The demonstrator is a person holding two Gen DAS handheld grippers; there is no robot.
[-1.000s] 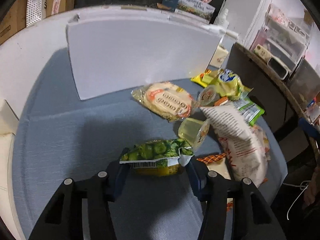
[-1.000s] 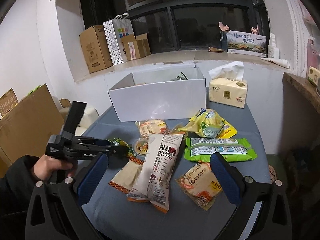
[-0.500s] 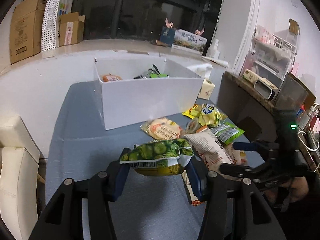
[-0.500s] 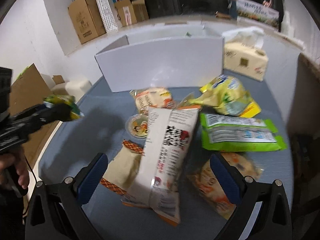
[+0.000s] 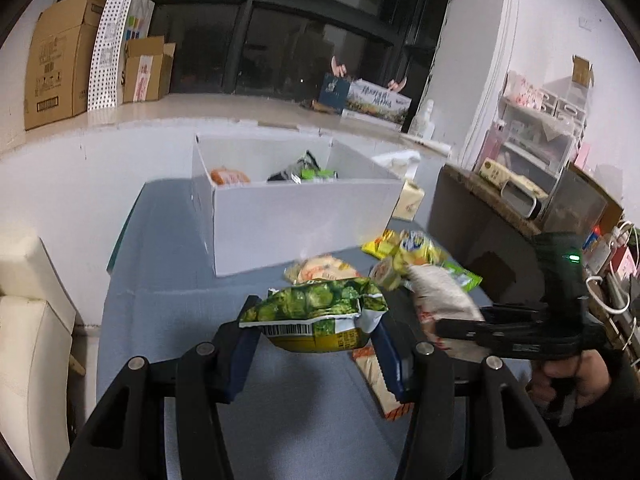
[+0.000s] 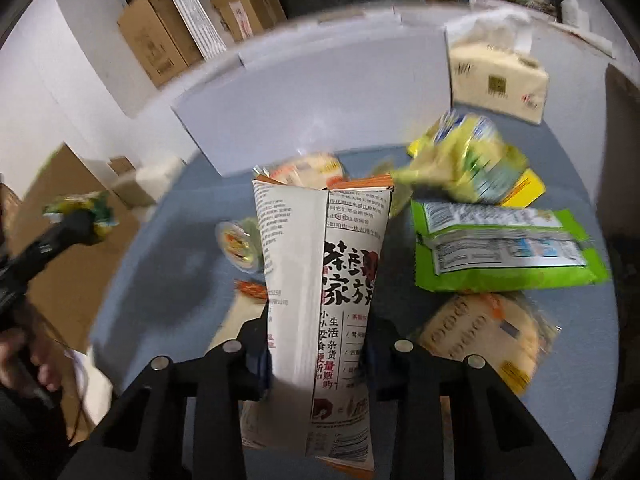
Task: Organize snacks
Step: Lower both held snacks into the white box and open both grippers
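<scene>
My left gripper (image 5: 314, 344) is shut on a green snack packet (image 5: 316, 314) and holds it above the blue table, short of the white box (image 5: 304, 220), which holds a few snacks. My right gripper (image 6: 318, 354) is shut on a tall white bag with black and red print (image 6: 324, 280), lifted off the table. That bag also shows in the left wrist view (image 5: 444, 300). The left gripper with the green packet shows at the left of the right wrist view (image 6: 80, 216).
Loose snacks lie on the table (image 6: 160, 280): a lime green pack (image 6: 504, 248), a yellow-green bag (image 6: 460, 160), a round cracker pack (image 6: 488, 336), a jelly cup (image 6: 240, 244), an orange-striped packet (image 5: 380, 388). A tissue box (image 6: 496, 76) stands beside the white box.
My right gripper came down and closed on the white bag and raised it. My left gripper rose with the green packet, so the inside of the box came into view.
</scene>
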